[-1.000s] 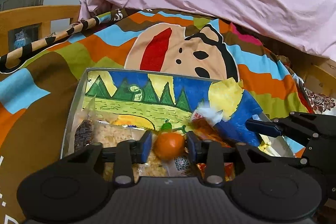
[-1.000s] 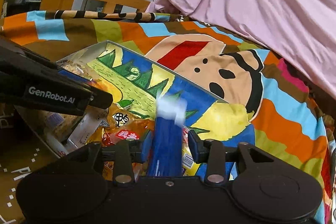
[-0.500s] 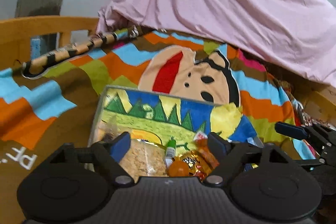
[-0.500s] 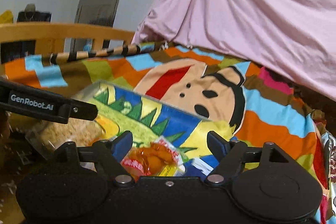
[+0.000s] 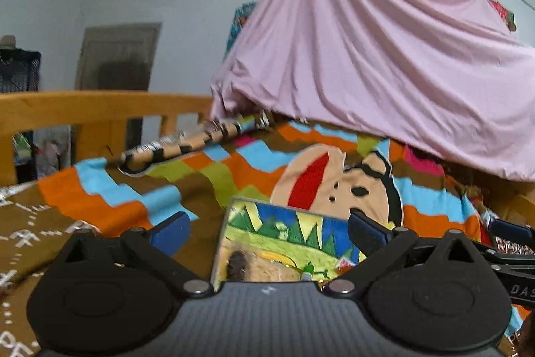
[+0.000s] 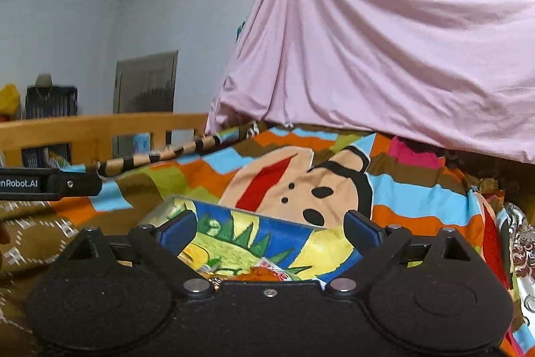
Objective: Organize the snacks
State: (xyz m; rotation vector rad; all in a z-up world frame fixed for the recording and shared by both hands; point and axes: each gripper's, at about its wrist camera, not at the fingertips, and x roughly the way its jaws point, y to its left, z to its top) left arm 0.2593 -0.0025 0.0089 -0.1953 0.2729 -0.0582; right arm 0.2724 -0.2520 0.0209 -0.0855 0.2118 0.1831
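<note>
Our left gripper (image 5: 267, 233) and right gripper (image 6: 269, 228) hover with jaws opening wide, nothing between them, above the snack box (image 5: 230, 223), which rests on the bed's striped blanket (image 5: 100, 199).

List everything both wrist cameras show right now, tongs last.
snack box: one, painted landscape inside, on the blanket, centre.
snack packets: several, orange and red, inside the box; exact count hidden.
blanket: one, multicoloured cartoon print, covering the bed.
pink sheet: one, draped behind.
striped roll: one, tan and black, at the blanket's far edge.
bed rail: one, wooden, left.
door: one, grey, back wall.
left tongs: black, opening, nothing between.
right tongs: black, opening, nothing between.
</note>
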